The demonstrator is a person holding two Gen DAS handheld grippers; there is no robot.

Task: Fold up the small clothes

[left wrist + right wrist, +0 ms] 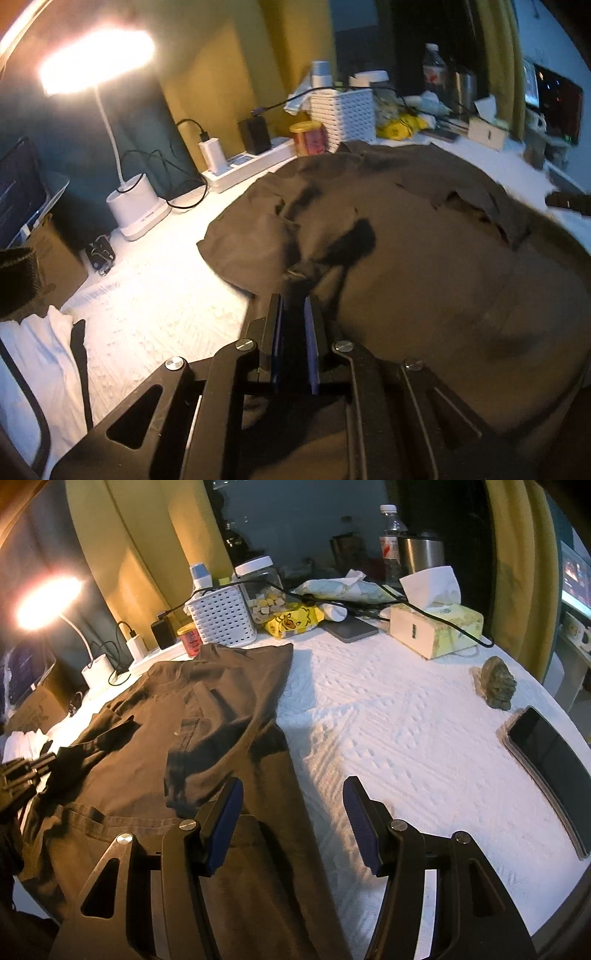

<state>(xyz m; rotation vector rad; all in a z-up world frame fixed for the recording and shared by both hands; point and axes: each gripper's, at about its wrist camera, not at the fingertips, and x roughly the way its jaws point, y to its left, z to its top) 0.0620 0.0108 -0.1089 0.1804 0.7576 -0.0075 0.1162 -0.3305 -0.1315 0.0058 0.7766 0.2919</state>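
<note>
**Garment on table, left grip on a fold**

Garment (pixel 207 738), dark brown, lies spread on the white tablecloth (pixel 406 738). We find the left gripper (pixel 295 295) nearly closed, pinching a raised fold. The right gripper (pixel 293 794) hovers spread at the garment's edge, empty.

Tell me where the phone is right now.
In the right wrist view the phone lies flat on the white tablecloth at the far right edge, just in front of the small stone figure, well clear of the dark garment.
</note>
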